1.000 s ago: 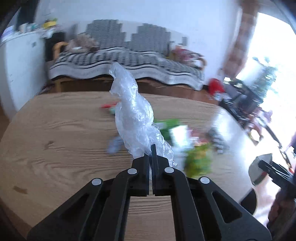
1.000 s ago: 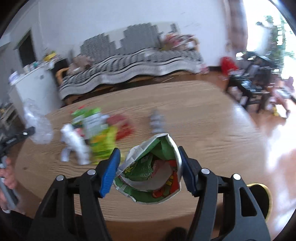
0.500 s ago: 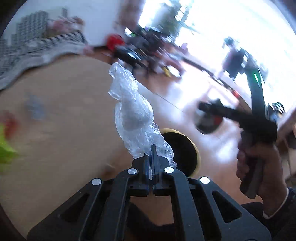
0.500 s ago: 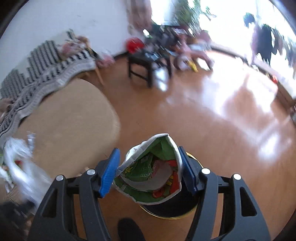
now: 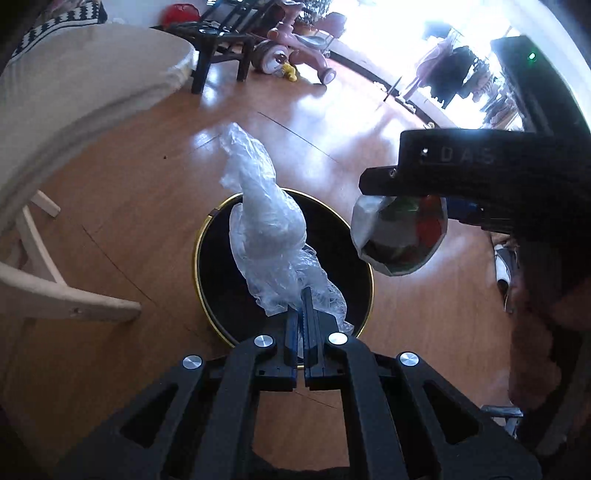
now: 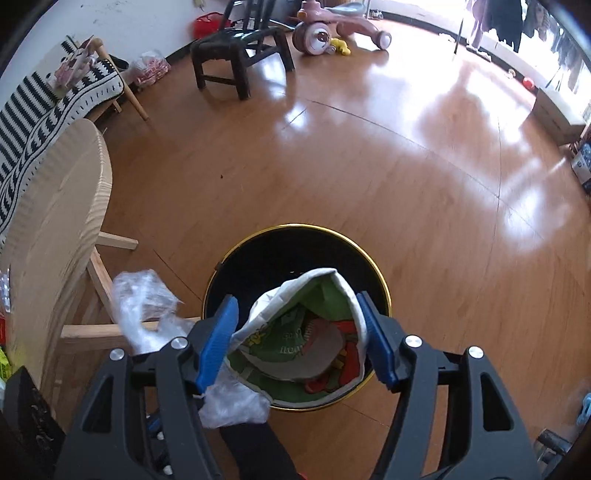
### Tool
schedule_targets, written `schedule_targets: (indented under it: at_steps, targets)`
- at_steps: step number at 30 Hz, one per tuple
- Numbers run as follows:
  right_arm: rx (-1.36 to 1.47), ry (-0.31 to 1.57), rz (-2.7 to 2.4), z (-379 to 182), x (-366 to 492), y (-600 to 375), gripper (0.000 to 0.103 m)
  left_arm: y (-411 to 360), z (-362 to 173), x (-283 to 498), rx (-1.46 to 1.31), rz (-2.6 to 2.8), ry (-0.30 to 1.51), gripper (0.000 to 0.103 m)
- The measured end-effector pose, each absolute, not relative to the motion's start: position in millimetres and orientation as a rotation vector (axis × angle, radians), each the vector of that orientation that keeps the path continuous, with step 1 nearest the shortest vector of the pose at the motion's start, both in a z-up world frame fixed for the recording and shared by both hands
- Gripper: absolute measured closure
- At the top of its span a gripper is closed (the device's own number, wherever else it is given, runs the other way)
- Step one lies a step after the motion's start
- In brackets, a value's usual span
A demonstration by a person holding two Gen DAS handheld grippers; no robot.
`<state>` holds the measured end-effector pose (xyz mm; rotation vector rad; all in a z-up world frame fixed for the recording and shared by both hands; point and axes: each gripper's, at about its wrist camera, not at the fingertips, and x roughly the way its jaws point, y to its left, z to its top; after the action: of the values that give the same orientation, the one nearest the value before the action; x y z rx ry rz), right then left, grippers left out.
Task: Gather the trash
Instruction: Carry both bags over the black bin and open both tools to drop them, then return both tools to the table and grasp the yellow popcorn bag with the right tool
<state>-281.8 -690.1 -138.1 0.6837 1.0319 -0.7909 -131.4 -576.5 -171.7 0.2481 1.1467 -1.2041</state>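
My left gripper (image 5: 303, 299) is shut on a crumpled clear plastic bag (image 5: 267, 229) and holds it over a black trash bin with a gold rim (image 5: 197, 266) on the floor. My right gripper (image 6: 299, 332) is shut on an open green and white snack bag (image 6: 306, 343) and holds it over the same bin (image 6: 295, 251). The snack bag (image 5: 399, 236) also shows in the left wrist view, right of the bin, under the right gripper's body. The clear bag (image 6: 144, 306) shows at the left of the right wrist view.
The round wooden table (image 6: 55, 229) and its pale legs (image 5: 66, 299) stand left of the bin. A dark stool (image 6: 240, 48), a pink ride-on toy (image 6: 332, 29) and a striped sofa (image 6: 44, 99) stand farther off on the wood floor.
Both grippers have swung away from the table with their trash and now tilt down over the bin on the floor. Both grips are unchanged.
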Motion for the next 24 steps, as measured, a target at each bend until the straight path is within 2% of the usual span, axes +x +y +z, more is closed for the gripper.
schedule_targets:
  at_steps: [5,8,10,11,12,13,19,24]
  targets:
    - [0.702,1.021,-0.847,-139.1,-278.9,-698.5,0.034,-584.6,-177.7,-134.4,0.215,-1.215,1.166,0.102]
    - [0.708,0.995,-0.872,-136.3,-274.9,-699.5,0.022,-588.8,-177.3,-133.0,0.202,-1.228,1.182,0.099]
    - [0.714,0.982,-0.873,-134.9,-273.1,-698.6,0.016,-575.7,-174.4,-139.3,0.203,-1.227,1.185,0.080]
    - [0.719,0.980,-0.869,-134.6,-271.5,-698.0,0.016,-574.1,-173.1,-140.0,0.200,-1.223,1.178,0.048]
    - [0.716,0.982,-0.872,-134.1,-269.7,-697.7,0.016,-579.0,-173.5,-139.7,0.195,-1.211,1.163,0.021]
    - [0.714,0.984,-0.871,-132.9,-268.3,-696.2,0.016,-576.3,-171.9,-140.1,0.183,-1.192,1.140,0.016]
    - [0.686,0.853,-0.872,-95.3,-260.6,-680.1,0.016,-564.4,-163.1,-137.4,0.139,-1.172,1.152,0.016]
    - [0.548,0.680,-0.775,-36.6,-246.2,-630.5,0.015,-503.4,-109.6,-136.8,0.178,-1.160,1.039,0.015]
